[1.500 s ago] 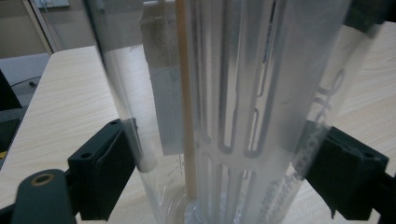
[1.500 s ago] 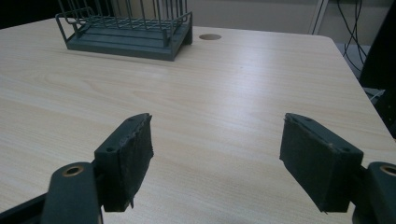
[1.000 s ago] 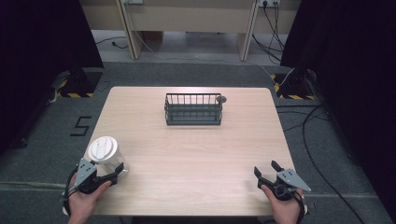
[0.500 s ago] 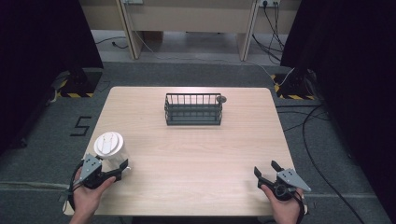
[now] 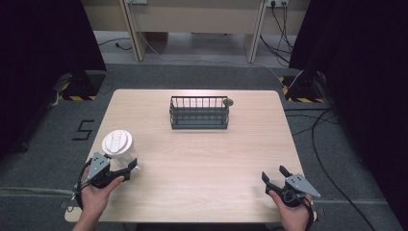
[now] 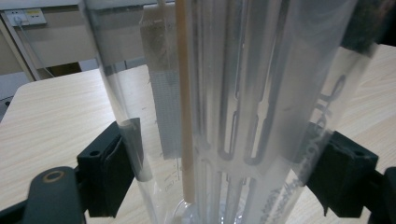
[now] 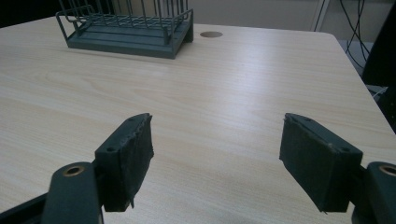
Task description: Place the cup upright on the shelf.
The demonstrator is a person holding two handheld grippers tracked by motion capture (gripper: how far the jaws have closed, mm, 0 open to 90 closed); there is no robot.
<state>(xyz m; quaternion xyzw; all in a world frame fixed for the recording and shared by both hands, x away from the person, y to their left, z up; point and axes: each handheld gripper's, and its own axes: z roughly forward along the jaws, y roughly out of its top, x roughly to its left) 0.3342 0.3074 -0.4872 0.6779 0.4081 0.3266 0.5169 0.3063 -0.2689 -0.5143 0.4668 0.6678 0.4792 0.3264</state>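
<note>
Near the table's left front corner, the left gripper (image 5: 122,168) clamps a clear lidded cup (image 5: 118,148); its contents are hard to make out. Right gripper (image 5: 275,176) gapes wide, holding nothing. Wire basket (image 5: 199,113) sits mid-table.

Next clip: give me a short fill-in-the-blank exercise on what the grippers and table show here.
1. The left gripper is shut on a clear cup with a ____ lid.
2. The right gripper has its fingers ____, with nothing between them.
3. The wire basket stands on the ____ half of the table.

Missing words: white; open; far
</note>
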